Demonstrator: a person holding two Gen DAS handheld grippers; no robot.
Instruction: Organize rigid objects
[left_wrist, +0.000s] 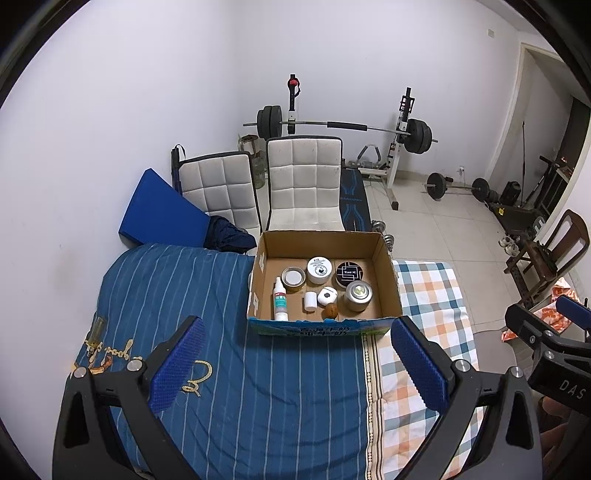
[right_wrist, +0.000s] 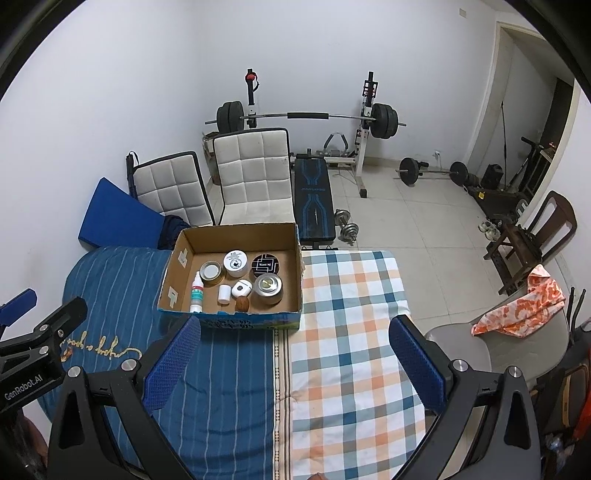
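both tools hang above a bed, each spread wide and grasping nothing: the left tool (left_wrist: 297, 363) over the blue striped blanket (left_wrist: 177, 295), the right tool (right_wrist: 293, 363) over the seam where that blanket meets a checked quilt (right_wrist: 351, 314) of orange, teal and white. an open cardboard box (left_wrist: 388, 273) sits on the bed ahead of them, straddling the two covers, and all the task's things lie inside it. along the back row stand a shallow tin with a pale lid (left_wrist: 293, 278), a white jar (left_wrist: 319, 270) with small black print too fine to read, and a black round tin (left_wrist: 349, 273) lettered "blank me". nearer the front lie a white spray bottle (left_wrist: 280, 300) with a green label whose text cannot be made out, a small white cylinder (left_wrist: 310, 301), a white rounded case (left_wrist: 327, 296), a brown ball (left_wrist: 330, 311) just in front of it, and a metal tin (left_wrist: 358, 295) with a shiny top. the box's blue front edge carries inverted printing that stays illegible. gold script is stitched on the blanket, upside down and hard to read. one tool's body shows "das", the other "genrobot.ai". beyond the bed stand two white quilted chairs (right_wrist: 255, 173) and a barbell (right_wrist: 306, 117) on a rack.
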